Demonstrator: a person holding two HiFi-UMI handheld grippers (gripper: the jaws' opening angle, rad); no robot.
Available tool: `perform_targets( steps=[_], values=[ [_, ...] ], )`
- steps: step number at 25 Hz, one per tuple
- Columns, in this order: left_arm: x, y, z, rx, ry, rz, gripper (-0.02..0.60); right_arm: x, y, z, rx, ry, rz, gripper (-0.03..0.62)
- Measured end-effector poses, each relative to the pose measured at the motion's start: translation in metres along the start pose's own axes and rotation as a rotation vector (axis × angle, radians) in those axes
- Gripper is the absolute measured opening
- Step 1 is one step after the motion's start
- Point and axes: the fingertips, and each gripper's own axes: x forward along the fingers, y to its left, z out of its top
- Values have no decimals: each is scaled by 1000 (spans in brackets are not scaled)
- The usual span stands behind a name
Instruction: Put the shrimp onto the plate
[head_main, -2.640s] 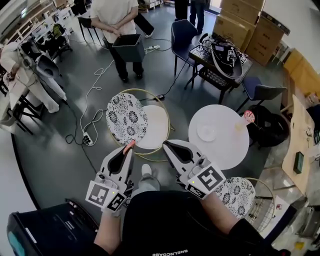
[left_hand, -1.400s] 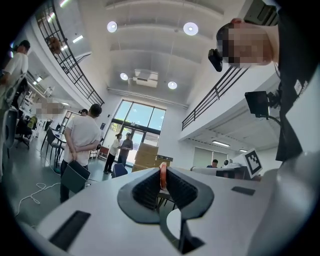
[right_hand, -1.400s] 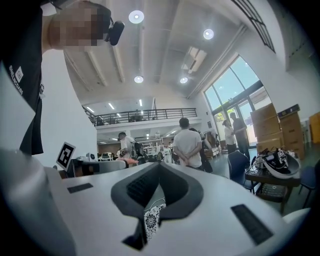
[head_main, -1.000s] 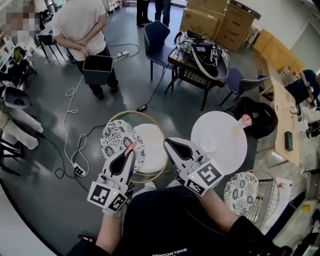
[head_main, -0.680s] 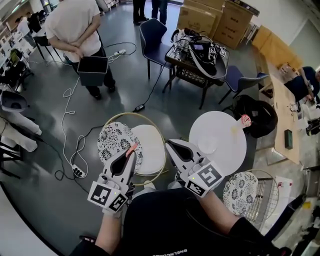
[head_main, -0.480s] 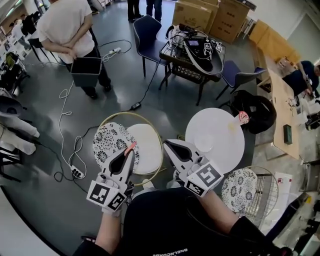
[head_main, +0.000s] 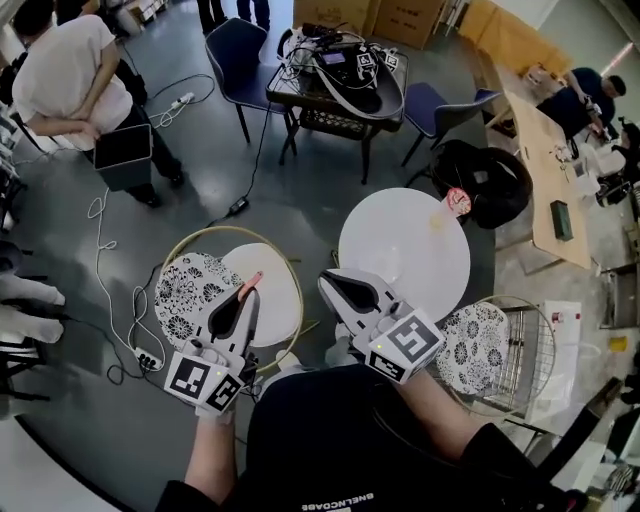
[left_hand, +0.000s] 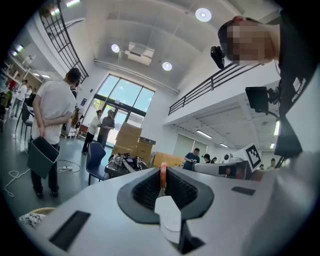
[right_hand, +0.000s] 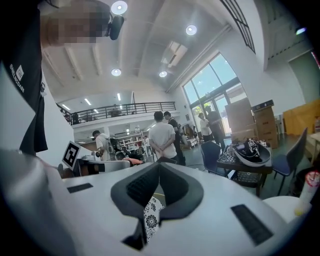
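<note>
Shrimp, a thin orange-pink piece, sits pinched at the very tips of our left gripper, whose jaws are drawn nearly together on it. In the left gripper view it stands upright between the ribbed pads. We hold it in the air above a low white round top ringed by a gold hoop, with a black-and-white patterned cushion just to its left. Our right gripper hangs beside it on the right, jaws closed tip to tip with nothing between them. Farther right stands a white round table, a red-topped cup at its far edge. We cannot make out the plate.
</note>
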Motion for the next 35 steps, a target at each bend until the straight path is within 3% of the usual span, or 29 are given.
perform_targets(
  steps=[20,35],
  values=[
    [138,-77,-94,-10,231,-314,37,-124,-115,-25,71,27,-368,15],
    [209,-105,-188,-19,379,-434,37,-182,-153,-57,90,105,-477,14]
  ],
)
